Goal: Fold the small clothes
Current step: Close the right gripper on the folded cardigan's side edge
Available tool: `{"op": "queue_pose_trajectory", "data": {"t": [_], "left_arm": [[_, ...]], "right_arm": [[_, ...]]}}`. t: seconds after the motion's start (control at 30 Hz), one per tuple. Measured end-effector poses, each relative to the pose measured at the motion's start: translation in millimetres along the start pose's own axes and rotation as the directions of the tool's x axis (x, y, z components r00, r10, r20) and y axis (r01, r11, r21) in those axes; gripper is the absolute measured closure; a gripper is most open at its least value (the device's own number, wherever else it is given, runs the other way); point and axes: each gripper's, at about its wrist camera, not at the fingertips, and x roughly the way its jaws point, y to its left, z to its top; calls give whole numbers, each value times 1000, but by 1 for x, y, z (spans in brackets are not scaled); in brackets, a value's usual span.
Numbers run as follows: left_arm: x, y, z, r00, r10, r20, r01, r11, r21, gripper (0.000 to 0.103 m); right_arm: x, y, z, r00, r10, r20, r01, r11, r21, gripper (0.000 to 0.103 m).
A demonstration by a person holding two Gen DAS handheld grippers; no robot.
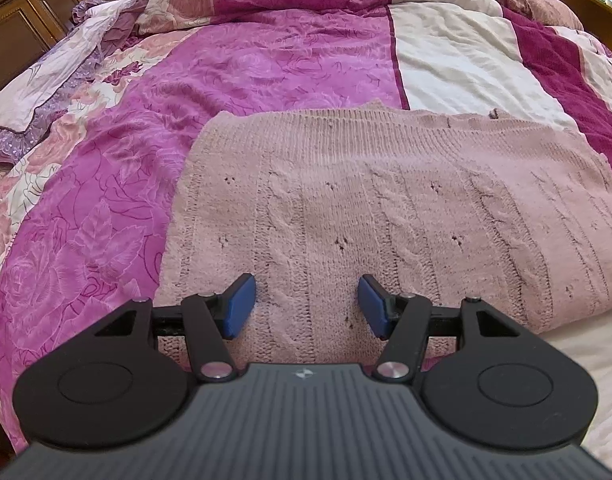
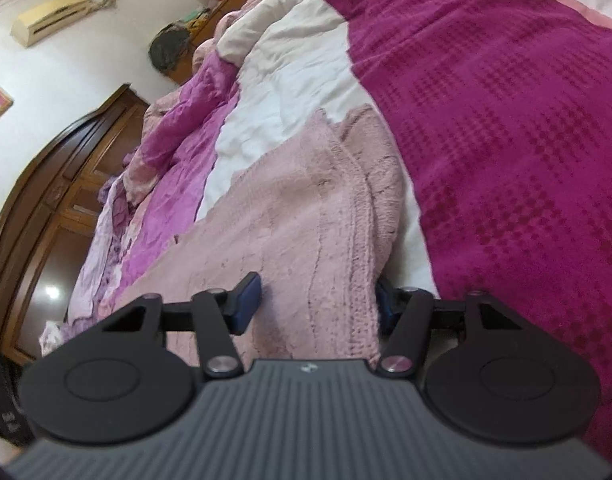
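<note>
A pale pink cable-knit sweater [image 1: 385, 208] lies flat on the bed, folded into a wide rectangle. My left gripper [image 1: 306, 306] is open just above its near edge, blue pads apart, holding nothing. In the right wrist view the same sweater [image 2: 298, 220] runs away from the camera, its thick right edge bunched. My right gripper [image 2: 317, 304] is open and straddles that edge: the left pad [image 2: 246, 304] rests on top of the knit, and the right pad [image 2: 383, 304] is mostly hidden beside the fold.
The bed is covered by a magenta rose-print quilt [image 1: 234, 64] with white panels [image 1: 457, 64] and a dark magenta towel-like strip [image 2: 505, 120]. A dark wooden wardrobe [image 2: 58, 184] stands at the far side. Rumpled bedding piles up at the head of the bed.
</note>
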Motion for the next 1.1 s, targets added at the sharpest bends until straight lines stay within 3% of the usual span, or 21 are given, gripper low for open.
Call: {"op": "queue_pose_trajectory", "data": {"t": [0.1,0.9,1.1], "left_arm": [[1,0,0,1000,0,0,0,1000,2,38],[3,-1,-2,1000,3,6,-3,1000,11,37],[1,3,1,1000,-18,-13,19,1000,2,37]], "right_arm": [[-1,1,-1,1000,14,-8,-14,1000,-8,57],[6,-4,-3,1000,12,0,-12,1000,25,58],[1,2,-6,1000,15,24,-15,1000,5,72]]}}
